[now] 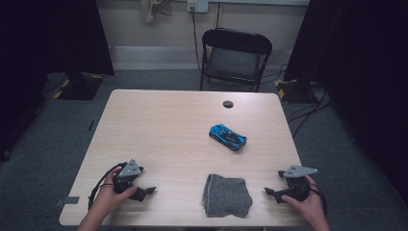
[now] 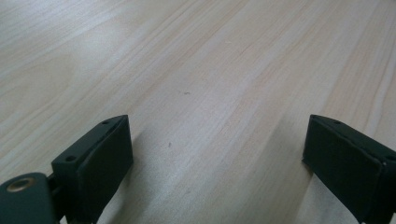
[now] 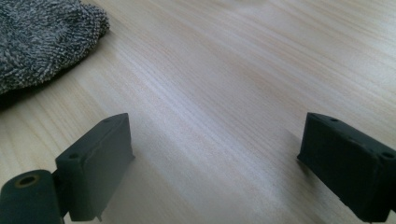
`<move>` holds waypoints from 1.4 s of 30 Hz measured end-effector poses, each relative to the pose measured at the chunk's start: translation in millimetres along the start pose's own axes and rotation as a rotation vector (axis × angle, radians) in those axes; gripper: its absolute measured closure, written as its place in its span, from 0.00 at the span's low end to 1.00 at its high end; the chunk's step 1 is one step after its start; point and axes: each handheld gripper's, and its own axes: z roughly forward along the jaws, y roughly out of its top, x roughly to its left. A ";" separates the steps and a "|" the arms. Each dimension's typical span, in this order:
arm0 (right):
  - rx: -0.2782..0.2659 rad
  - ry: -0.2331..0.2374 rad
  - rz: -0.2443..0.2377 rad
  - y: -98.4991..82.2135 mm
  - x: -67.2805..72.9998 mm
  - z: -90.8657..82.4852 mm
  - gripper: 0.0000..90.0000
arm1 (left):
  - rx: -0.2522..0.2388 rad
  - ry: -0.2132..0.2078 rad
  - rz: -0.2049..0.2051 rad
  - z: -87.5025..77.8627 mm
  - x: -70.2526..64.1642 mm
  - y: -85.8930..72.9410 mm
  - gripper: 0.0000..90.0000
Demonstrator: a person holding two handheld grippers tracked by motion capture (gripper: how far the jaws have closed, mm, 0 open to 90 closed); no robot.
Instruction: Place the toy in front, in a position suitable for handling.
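My left hand-held gripper [image 1: 144, 191] rests near the near-left corner of the tabletop [image 1: 159, 130], its jaws apart with nothing but bare wood between them. It points right, toward the middle. Between it and the left edge is only a narrow strip of wood, and the near edge runs just beside my wrist. To its right a wide bare stretch lies open as far as the grey cloth [image 1: 226, 195].

The cloth is folded and lies at the near edge, about midway between my two hands and apart from both. Farther off and slightly right of it sits the blue toy car [image 1: 227, 136], set at a slant, with free wood all around it. A small dark round hole [image 1: 228, 104] marks the far edge beyond the car.

My right hand-held gripper [image 1: 272, 193] sits near the near-right corner, pointing left at the cloth, jaws apart and empty. The right edge is close behind my hand.
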 end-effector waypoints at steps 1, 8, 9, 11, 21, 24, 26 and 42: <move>-0.001 -0.002 0.003 0.2 0.0 0.1 0.10 | 0.005 0.000 0.003 -0.2 0.0 0.2 0.08; 0.037 0.010 0.014 14.4 -2.6 0.0 0.16 | 0.004 -0.001 0.001 0.0 -0.2 0.2 0.08; 0.037 -0.001 0.015 21.0 -3.8 -0.3 0.16 | 0.006 -0.003 0.003 0.2 -0.1 0.4 0.08; 0.033 -0.010 0.011 27.6 -5.0 -0.3 0.16 | 0.005 -0.006 0.001 1.2 -0.3 0.7 0.06; 0.022 0.001 0.024 61.9 -8.9 22.2 0.16 | 0.009 -0.009 0.006 1.4 -0.2 1.0 0.05; 0.023 -0.001 0.019 70.1 -9.0 27.9 0.16 | 0.009 -0.009 0.006 1.5 -0.3 1.0 0.05; 0.029 -0.002 0.008 78.4 -9.8 33.4 0.16 | 0.009 -0.009 0.008 1.7 -0.3 1.0 0.04; 0.054 0.000 0.006 122.5 -20.7 71.8 0.16 | 0.022 -0.022 0.019 2.3 -0.1 1.9 0.02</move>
